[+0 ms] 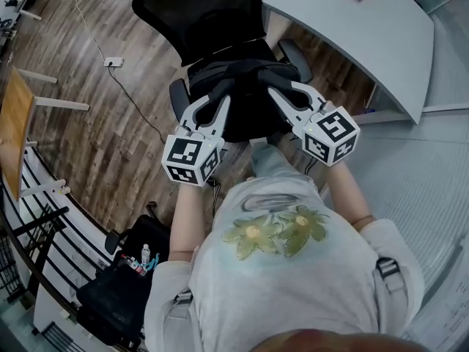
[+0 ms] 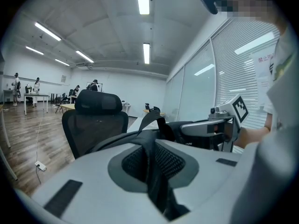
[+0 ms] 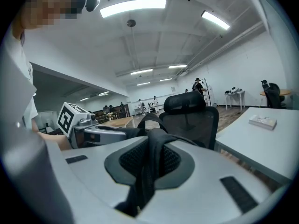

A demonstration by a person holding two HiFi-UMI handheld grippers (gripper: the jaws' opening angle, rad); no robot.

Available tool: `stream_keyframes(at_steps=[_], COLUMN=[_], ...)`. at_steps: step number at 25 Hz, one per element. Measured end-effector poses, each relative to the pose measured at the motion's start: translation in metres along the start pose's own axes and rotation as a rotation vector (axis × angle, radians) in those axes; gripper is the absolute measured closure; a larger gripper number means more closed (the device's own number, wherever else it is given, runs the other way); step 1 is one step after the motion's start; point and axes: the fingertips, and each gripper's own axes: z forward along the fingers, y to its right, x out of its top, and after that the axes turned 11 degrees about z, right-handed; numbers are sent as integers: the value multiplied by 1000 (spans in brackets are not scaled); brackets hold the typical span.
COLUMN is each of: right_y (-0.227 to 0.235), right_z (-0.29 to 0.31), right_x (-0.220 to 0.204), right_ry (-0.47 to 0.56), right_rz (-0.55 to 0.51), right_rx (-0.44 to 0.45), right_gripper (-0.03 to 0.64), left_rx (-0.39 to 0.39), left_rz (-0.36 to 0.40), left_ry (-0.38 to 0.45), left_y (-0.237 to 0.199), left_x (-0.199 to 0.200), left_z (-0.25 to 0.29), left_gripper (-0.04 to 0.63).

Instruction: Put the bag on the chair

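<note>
Left gripper (image 1: 218,101) is pinching a bag strap (image 2: 150,171), jaws nearly together. Right gripper (image 1: 284,97) is doing the same on a second strap (image 3: 150,169). Bag (image 1: 245,86) is hanging between the two, with its long axis running side to side and both hands equally near. Chair (image 1: 201,13) is facing us dead ahead, and in head view the bag is lining up between the armrests (image 1: 178,94). Can't tell if it's touching the chair yet. My read: the drop is calling for an even lowering, straight down.
</note>
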Motion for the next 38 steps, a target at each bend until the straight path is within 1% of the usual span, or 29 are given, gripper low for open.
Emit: stream_keyframes(at_steps=[14, 22, 32, 38], right_y=[62, 90, 116, 125], right_z=[63, 84, 108, 128], right_x=[69, 88, 119, 125], right_ry=[10, 7, 33, 28], right_rz=[-52, -61, -84, -91], right_rx=[23, 48, 77, 77], right_gripper=[571, 569, 568, 568], left_rx=[46, 74, 92, 98], left_rz=[4, -16, 14, 9], left_ry=[31, 43, 40, 33], left_y=[-69, -88, -112, -132], left_x=[45, 57, 79, 79], left_z=[79, 109, 137, 149], left_gripper=[537, 535, 535, 535])
